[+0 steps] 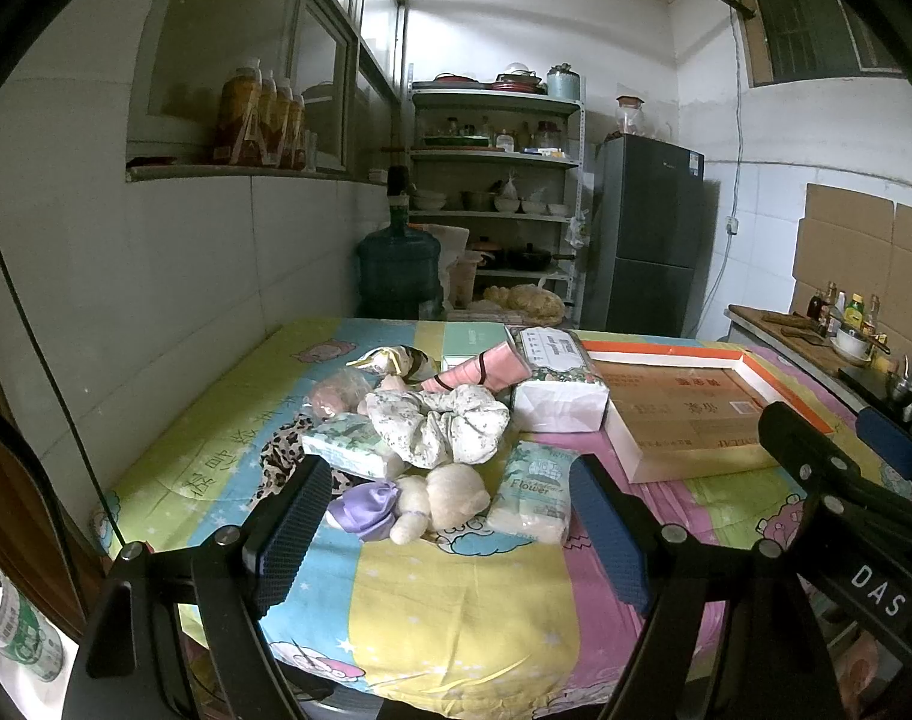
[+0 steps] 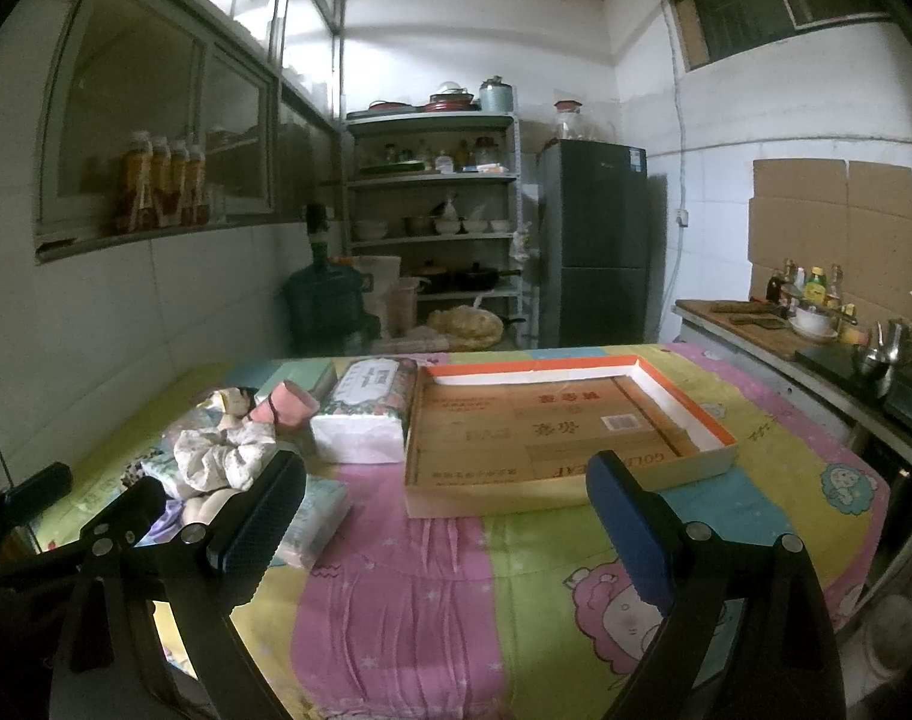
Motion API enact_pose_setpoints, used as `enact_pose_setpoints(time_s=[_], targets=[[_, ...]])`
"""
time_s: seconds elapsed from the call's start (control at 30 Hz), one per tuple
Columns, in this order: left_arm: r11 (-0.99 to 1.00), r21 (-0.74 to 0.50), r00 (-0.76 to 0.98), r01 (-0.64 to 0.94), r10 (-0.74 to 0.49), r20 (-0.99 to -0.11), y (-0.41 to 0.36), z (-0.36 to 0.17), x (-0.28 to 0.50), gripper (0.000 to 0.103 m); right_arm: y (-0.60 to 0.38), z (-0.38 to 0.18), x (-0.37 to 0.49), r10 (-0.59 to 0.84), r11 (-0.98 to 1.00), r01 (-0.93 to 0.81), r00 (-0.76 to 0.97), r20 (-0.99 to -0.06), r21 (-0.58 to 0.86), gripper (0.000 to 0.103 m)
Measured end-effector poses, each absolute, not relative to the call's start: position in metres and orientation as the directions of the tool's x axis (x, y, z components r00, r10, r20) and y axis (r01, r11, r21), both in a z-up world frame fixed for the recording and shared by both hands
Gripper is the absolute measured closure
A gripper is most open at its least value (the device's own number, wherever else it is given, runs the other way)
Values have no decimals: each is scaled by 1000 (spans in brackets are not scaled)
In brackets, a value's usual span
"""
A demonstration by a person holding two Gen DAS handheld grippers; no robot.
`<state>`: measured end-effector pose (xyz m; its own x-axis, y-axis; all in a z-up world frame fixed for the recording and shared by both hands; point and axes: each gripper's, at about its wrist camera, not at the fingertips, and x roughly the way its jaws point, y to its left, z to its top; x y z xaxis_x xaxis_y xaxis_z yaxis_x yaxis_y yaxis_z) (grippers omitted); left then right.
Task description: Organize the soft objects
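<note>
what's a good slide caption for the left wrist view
Open left gripper hovers before a pile of soft items beside an empty shallow cardboard tray.

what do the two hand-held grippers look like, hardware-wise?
Both match: black angular linkage arms with silver round bolts and dark blue textured finger pads. Left hand-held gripper has long rectangular pads; right hand-held gripper looks the same. In the left view, the right unit's black body shows white "DAS" lettering. No sleeves or hands visible.

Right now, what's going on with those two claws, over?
Left gripper open, empty, facing the soft pile. Right gripper open, empty, facing the shallow box, nothing inside. Nothing in the way.
</note>
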<state>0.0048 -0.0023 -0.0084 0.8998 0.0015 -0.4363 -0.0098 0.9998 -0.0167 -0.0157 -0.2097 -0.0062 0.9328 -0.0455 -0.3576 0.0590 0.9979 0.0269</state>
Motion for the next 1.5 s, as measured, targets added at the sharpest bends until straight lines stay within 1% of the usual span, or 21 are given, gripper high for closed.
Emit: enact_pose_setpoints(time_s=[0.4, 0.77, 1.1, 1.5], targets=[[1000, -17, 900, -12, 3, -436, 0, -8, 5, 21, -208, -7, -16, -38, 998, 52, 933, -359, 30, 8], [995, -36, 901, -94, 70, -429, 30, -24, 15, 21, -174, -23, 6, 84, 996, -74, 915, -395, 39, 8], [987, -109, 903, -116, 59, -426, 80, -43, 33, 21, -137, -40, 51, 229, 972, -228, 872, -433, 56, 8], [977, -125, 879, -170, 93, -468, 123, -65, 72, 21, -113, -61, 114, 321, 945, -303, 800, -506, 121, 9]])
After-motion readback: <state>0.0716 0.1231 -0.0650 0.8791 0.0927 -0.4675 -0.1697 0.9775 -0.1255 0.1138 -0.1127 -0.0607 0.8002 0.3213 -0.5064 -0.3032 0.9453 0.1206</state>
